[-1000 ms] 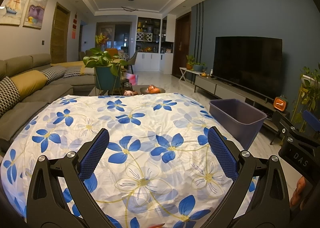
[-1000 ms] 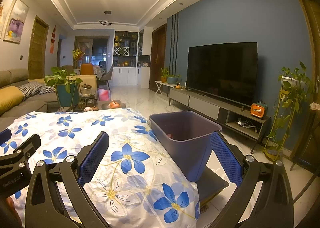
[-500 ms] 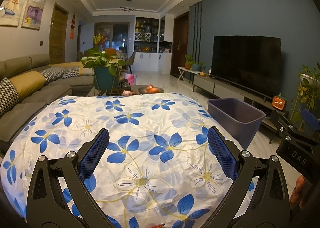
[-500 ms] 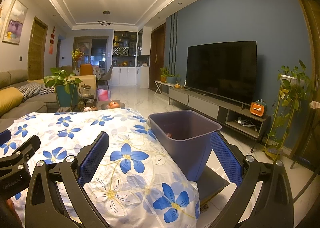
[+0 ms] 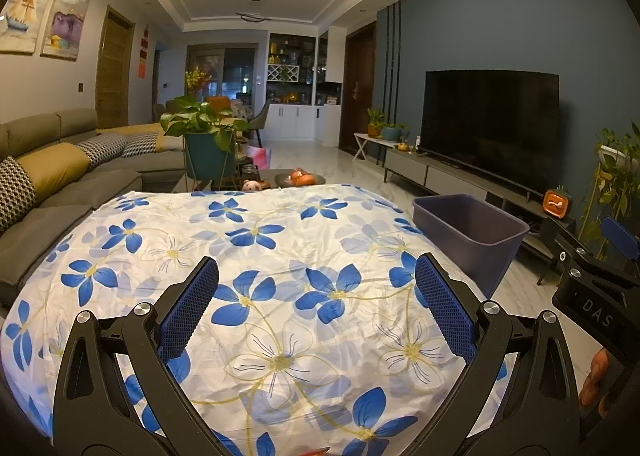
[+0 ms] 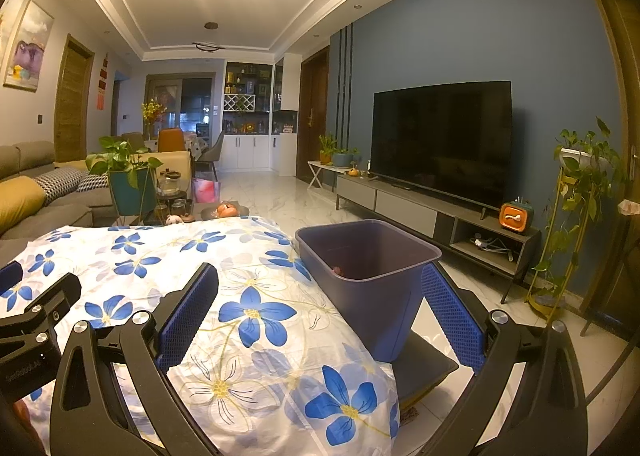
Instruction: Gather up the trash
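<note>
- Two grippers hover over a broad surface (image 5: pixel 280 240) draped in crumpled white cloth printed with blue flowers; no litter shows on the cloth, so collecting looks nearly or fully done, though hidden spots may remain.
- Beside the surface's right edge stands the trash bin (image 6: pixel 372 280), smooth purple plastic, rectangular and tapering downward; a small reddish scrap (image 6: pixel 337 269) lies inside, low against the near wall.
- The left gripper (image 5: pixel 316 300) has its fingers spread wide, nothing between them; their blue pads are ribbed with a fine mesh grain.
- The right gripper (image 6: pixel 320 308) is likewise wide and empty, its right finger just beside the bin.
</note>
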### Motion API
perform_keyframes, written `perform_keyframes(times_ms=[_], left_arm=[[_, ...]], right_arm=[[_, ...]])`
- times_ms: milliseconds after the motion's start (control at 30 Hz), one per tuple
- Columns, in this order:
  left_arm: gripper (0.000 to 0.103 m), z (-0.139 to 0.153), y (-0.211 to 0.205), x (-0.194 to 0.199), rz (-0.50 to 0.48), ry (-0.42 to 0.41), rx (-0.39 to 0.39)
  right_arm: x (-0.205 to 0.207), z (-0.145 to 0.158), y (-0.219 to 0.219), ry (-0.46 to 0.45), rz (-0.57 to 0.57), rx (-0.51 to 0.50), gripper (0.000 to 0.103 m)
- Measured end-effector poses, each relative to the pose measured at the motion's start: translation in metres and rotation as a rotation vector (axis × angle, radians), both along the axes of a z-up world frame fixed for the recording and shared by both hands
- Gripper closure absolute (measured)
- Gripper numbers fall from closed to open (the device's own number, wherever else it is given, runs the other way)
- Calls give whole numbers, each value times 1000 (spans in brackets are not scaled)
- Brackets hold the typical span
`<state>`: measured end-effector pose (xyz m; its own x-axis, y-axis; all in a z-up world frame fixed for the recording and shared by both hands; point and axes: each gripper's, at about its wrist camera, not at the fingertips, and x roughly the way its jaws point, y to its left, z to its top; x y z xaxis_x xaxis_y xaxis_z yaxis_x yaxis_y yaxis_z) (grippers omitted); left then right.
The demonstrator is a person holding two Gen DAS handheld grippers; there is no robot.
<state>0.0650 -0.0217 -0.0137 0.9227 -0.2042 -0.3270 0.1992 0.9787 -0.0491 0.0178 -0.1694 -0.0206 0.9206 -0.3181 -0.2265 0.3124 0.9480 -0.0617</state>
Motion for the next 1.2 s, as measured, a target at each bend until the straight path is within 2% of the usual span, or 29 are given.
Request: perform_keyframes(times_ms=[1200], left_arm=[[6,-1,-7,-3,-21,6,-1]], right_arm=[[-5,-1,-3,-4,-4,8,5]])
